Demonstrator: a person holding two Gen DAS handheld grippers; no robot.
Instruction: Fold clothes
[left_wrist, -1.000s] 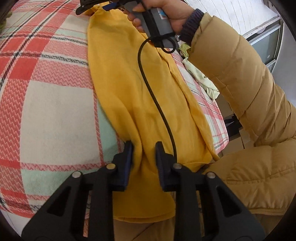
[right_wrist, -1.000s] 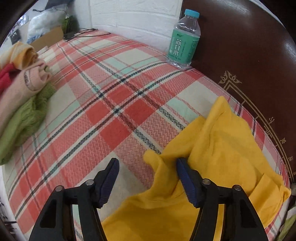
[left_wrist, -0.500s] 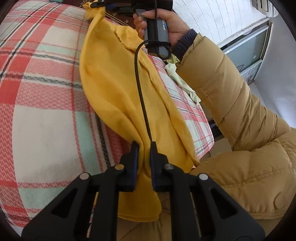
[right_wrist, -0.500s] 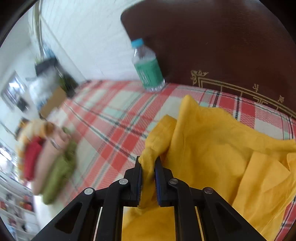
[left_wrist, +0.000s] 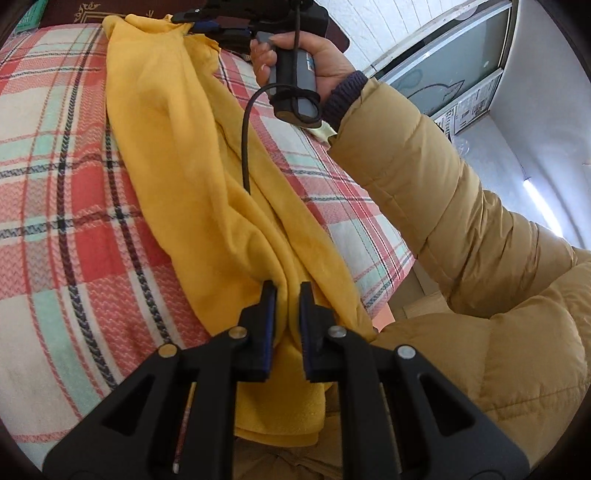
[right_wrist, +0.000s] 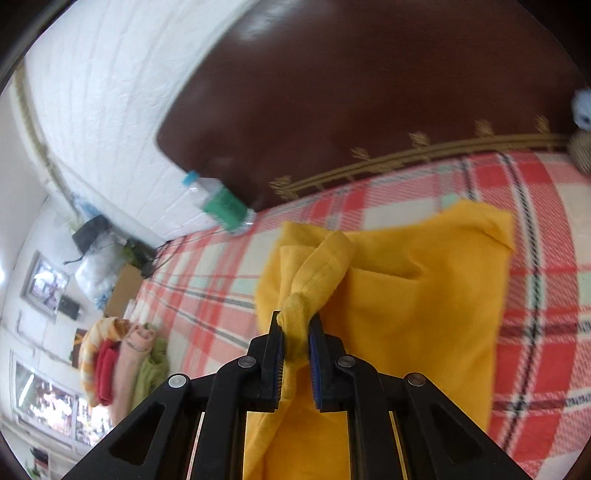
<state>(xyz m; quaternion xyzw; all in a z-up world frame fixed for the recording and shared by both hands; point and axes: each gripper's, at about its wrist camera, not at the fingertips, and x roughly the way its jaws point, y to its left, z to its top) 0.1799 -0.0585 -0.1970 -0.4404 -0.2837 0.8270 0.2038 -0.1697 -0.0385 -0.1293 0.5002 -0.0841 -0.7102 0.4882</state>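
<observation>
From the left wrist view, the left gripper (left_wrist: 283, 291) is clamped on a bunched fold of the yellow garment (left_wrist: 192, 177) at about six o'clock, its blue pads pressed into the cloth. Its jaws have just been closing, with the fabric between them. The garment runs as a long band from there up to twelve o'clock, lying slack across the plaid bedcover (left_wrist: 55, 206). At the far end the right gripper (left_wrist: 207, 23) pinches the other corner, carried by the person's hand (left_wrist: 317, 62) in a tan puffy sleeve (left_wrist: 424, 173). I take it the two ends are held apart so the cloth can be drawn out straight before a fold is laid. A black cable (left_wrist: 245, 140) dangles from that handle over the garment.

From the right wrist view, the right gripper (right_wrist: 295, 325) grips a twisted, hemmed edge of the yellow garment (right_wrist: 413, 317) at six o'clock; its jaws have just been closing on it too. The rest of the cloth spreads toward three o'clock on the bedcover (right_wrist: 539, 280), short of the dark headboard (right_wrist: 351, 92). The only container is a water bottle (right_wrist: 221, 203) at ten o'clock against the headboard, capped; its contents are too blurred to tell. A pile of rolled clothes (right_wrist: 118, 362) sits at eight o'clock, well apart, probably already done.
</observation>
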